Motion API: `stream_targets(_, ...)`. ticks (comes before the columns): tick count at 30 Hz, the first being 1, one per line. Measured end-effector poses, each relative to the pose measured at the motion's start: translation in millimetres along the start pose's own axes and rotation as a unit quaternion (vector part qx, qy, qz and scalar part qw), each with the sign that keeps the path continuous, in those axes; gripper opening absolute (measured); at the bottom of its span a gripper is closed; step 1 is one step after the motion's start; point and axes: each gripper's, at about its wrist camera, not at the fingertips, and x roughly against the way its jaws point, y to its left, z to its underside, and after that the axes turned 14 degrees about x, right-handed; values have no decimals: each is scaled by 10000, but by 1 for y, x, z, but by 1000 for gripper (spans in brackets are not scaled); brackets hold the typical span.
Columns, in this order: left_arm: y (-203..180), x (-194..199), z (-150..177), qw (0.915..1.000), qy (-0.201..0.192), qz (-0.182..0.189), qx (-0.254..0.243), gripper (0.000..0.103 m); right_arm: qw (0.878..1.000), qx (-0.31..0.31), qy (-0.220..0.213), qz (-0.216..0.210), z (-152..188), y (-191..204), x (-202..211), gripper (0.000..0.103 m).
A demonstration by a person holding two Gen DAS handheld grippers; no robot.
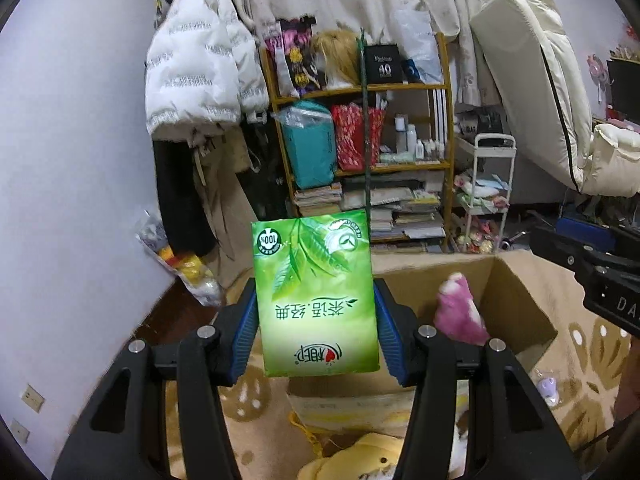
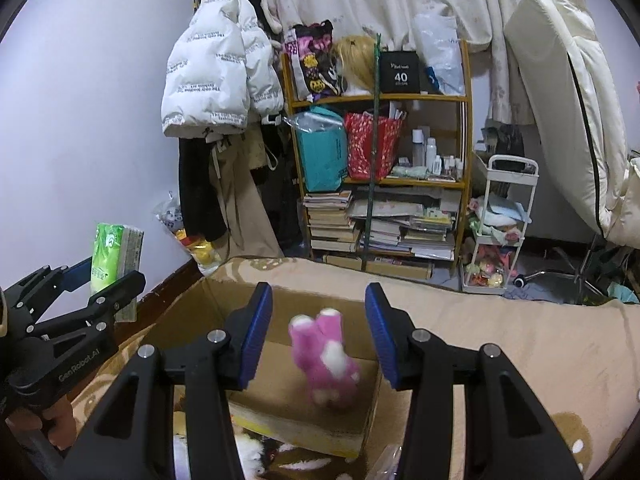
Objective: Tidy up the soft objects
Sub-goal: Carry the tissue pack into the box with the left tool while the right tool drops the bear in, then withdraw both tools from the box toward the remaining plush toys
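Left claw [image 1: 316,320] is clamped on the tissue pack [image 1: 314,292], left of the box [image 2: 280,360]; right claw [image 2: 318,336] hangs apart, empty, above the pink plush [image 2: 324,360] inside. Carry the pack over the rim before letting go.

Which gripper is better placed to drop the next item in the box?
Left. The left gripper is shut on the green tissue pack beside the cardboard box. The right gripper is open and empty above the pink plush toy.

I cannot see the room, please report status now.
Left gripper shut on green tissue pack. Right gripper open, empty. Pink plush toy in cardboard box. Nothing blocking.
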Motion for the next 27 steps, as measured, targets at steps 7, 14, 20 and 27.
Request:
stream_targets(7, -13, -18, 14, 9986, 418, 261, -199, 54, 9990, -284, 276, -216, 14, -10, -19, 51)
stream_targets(14, -16, -29, 19, 9977, 625, 71, -268, 64, 9974, -363, 489, -392, 23, -11, -26, 51)
stream_targets(20, -7, -25, 14, 9982, 576, -53, -157, 80, 9972, -338, 520, -423, 23, -9, -21, 67)
stream_targets(27, 2, -9, 10, 9981, 563, -221, -75, 95, 9955, -431, 708, -454, 31, -12, -13, 91)
